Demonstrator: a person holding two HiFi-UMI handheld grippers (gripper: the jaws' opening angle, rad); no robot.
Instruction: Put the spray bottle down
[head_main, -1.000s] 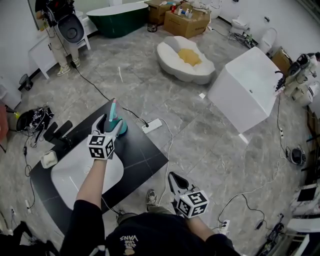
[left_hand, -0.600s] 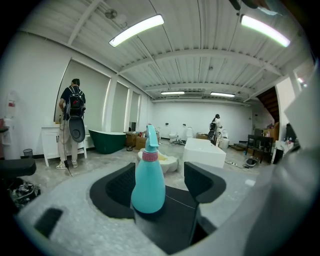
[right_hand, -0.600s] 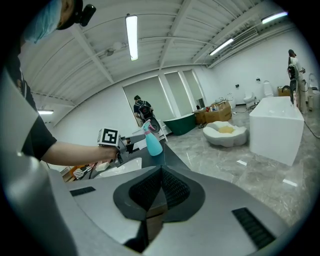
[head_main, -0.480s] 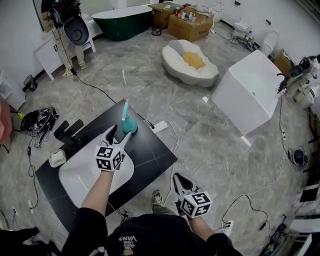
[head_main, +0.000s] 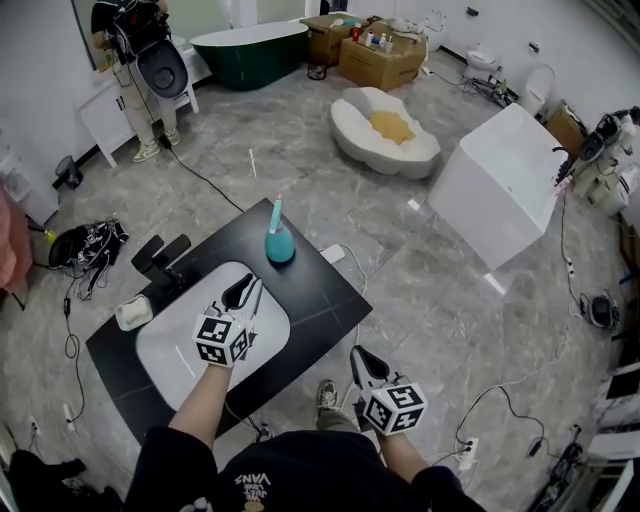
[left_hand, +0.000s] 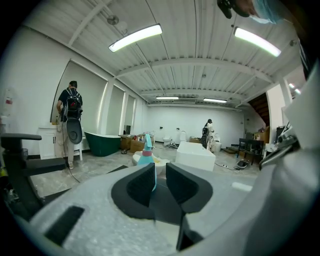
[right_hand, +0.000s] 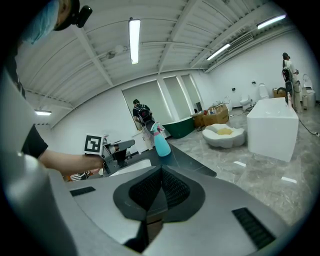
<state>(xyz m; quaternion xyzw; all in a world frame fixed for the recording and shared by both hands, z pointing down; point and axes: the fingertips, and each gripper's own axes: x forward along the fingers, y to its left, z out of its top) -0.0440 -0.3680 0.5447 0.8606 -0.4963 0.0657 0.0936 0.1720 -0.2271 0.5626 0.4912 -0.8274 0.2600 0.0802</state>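
Note:
The teal spray bottle (head_main: 279, 242) with a pink-tipped head stands upright on the black countertop (head_main: 320, 292), free of both grippers. My left gripper (head_main: 246, 292) hovers over the white sink basin (head_main: 185, 345), well short of the bottle. In the left gripper view the bottle (left_hand: 146, 153) shows far beyond the left gripper (left_hand: 160, 173); its jaws are closing, with a narrow gap and nothing between them. My right gripper (head_main: 361, 358) hangs off the counter's near corner, above the floor. Its pads meet in the right gripper view (right_hand: 161, 176), which also shows the bottle (right_hand: 161, 142).
A black faucet (head_main: 160, 256) and a soap dish (head_main: 132, 313) sit at the counter's left. On the floor are a power strip (head_main: 333, 255), cables, a white box tub (head_main: 500, 185), an oval basin (head_main: 385, 130) and a green bathtub (head_main: 245, 40). A person (head_main: 130, 60) stands far left.
My left gripper has let go of the bottle and drawn back toward me over the sink, its jaws narrowing. The bottle stays upright on the counter. The right gripper has shifted only slightly.

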